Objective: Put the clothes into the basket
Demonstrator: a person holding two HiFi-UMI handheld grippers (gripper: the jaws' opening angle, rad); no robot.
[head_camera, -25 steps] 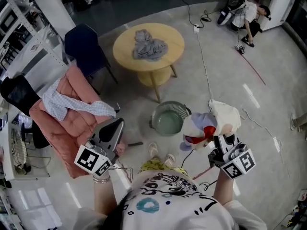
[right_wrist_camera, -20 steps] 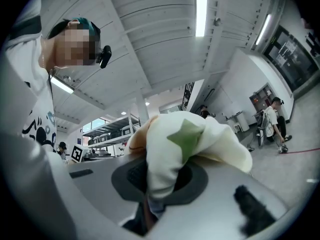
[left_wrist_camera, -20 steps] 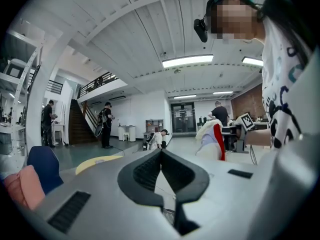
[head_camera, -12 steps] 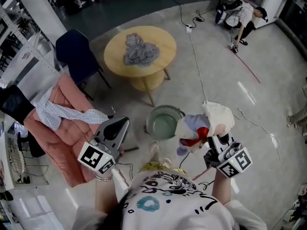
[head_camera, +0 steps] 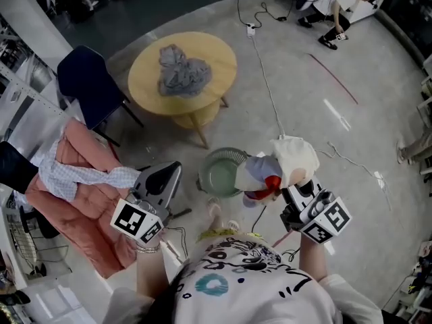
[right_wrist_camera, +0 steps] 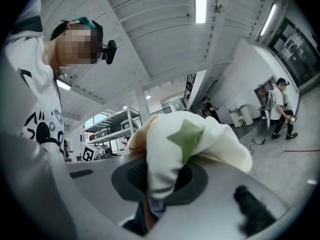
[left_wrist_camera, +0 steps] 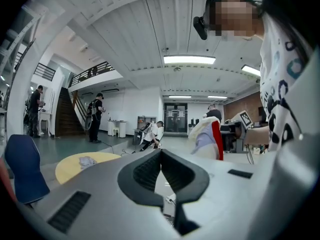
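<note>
- A round, pale green plastic basket with a slatted rim is set on the floor; only its smooth bottom is seen inside.
- A soft, bunched bundle of cream, lilac and red clothes is clamped in the right gripper, held beside the basket's right rim.
- The left gripper is closed on nothing.
- A crumpled grey cloth is laid on a round yellow wooden table.

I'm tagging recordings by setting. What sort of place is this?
Likely a large lab or workshop hall, not a home: bare grey concrete floor with a white cable trailing across it, and metal storage racks.
</note>
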